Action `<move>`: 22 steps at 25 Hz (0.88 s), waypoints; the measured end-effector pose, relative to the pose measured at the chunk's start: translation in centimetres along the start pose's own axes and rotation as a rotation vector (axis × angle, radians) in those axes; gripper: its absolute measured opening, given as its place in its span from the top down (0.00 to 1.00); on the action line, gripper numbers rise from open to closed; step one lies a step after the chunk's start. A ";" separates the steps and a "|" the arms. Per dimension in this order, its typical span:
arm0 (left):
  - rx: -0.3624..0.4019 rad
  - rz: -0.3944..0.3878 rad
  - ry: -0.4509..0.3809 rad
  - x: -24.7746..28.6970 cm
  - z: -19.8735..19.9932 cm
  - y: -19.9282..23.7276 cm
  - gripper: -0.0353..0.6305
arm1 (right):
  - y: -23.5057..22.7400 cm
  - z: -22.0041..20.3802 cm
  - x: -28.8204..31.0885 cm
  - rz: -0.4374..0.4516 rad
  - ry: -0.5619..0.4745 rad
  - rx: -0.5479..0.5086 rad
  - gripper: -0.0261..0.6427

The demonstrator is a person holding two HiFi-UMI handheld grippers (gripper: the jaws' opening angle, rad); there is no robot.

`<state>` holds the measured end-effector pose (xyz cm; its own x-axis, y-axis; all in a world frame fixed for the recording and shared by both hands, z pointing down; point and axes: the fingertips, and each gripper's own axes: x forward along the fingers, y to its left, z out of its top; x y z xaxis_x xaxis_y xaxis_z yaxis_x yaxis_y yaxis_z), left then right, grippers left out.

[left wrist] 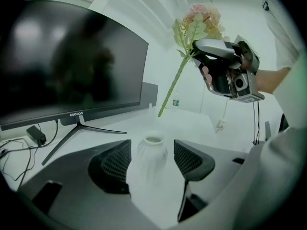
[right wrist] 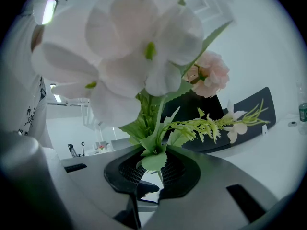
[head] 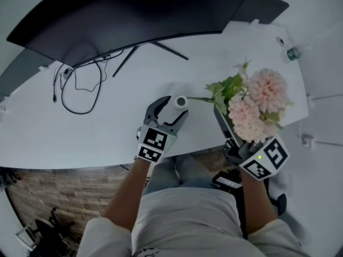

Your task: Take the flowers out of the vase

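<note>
A small white ribbed vase (head: 181,101) (left wrist: 152,152) stands on the white table (head: 96,127). My left gripper (head: 174,108) (left wrist: 152,161) flanks it, with a narrow gap showing between each pad and the vase, so it stands open. My right gripper (head: 221,114) (right wrist: 152,169) is shut on the green stems of a bunch of pink flowers (head: 261,103) (right wrist: 144,51). The bunch hangs in the air to the right of the vase. Its stem end (left wrist: 165,104) is clear of the vase mouth, above and beyond it. The left gripper view also shows the right gripper (left wrist: 199,49) holding the flowers (left wrist: 202,19) up high.
A large dark monitor (head: 134,15) (left wrist: 67,56) stands on a thin-legged stand at the back of the table, with cables (head: 80,90) to its left. A small bottle (head: 293,53) (left wrist: 176,102) sits at the far right. The table's front edge runs just before my legs.
</note>
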<state>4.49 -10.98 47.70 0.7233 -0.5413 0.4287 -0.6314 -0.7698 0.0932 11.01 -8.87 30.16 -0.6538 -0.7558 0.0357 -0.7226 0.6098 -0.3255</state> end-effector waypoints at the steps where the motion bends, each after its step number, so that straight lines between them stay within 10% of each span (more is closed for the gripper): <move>1: 0.004 0.004 -0.002 -0.5 0.1 0.1 0.54 | 0.1 0.0 0.1 0.001 0.001 -0.001 0.85; 10: -0.027 0.004 -0.053 -5.5 2.0 -0.9 0.57 | 0.8 0.3 -0.5 0.014 0.007 -0.003 0.85; 22: -0.035 0.054 -0.160 -10.7 7.6 -1.3 0.94 | 1.2 0.0 -1.4 0.017 0.039 -0.001 0.85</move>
<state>-0.36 -6.77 36.19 0.7215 -0.6306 0.2860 -0.6779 -0.7275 0.1059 11.03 -7.06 29.69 -0.6743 -0.7354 0.0674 -0.7116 0.6226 -0.3256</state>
